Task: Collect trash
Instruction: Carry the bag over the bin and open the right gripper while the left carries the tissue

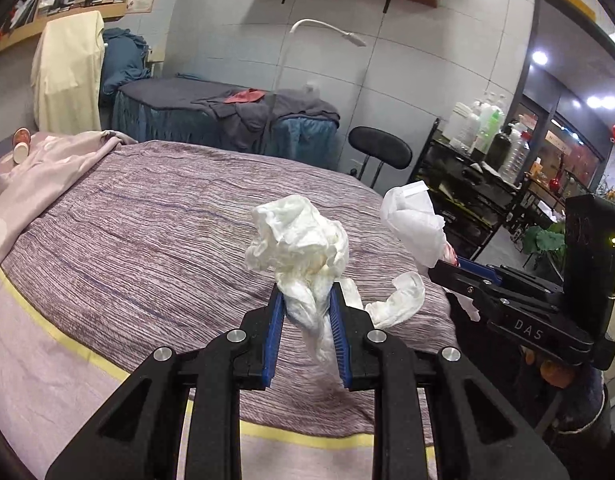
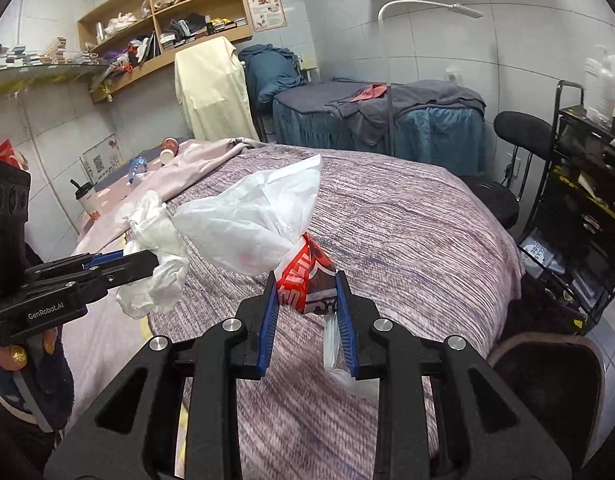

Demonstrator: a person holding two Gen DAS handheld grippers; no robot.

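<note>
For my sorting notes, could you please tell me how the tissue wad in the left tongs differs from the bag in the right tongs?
The tissue wad is plain white, soft crumpled paper; the bag is thin, glossy plastic with red print at its pinched end. The wad is a tight clump with a loose tail hanging down; the bag billows out into a wider, pointed shape. Both are mostly white and light, and each is clamped between blue pads, in the left tongs and the right tongs, above the bed.

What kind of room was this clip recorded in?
Probably a massage or beauty treatment room: two skirted treatment beds, a gooseneck lamp over the far one, and a black trolley of bottles.
</note>
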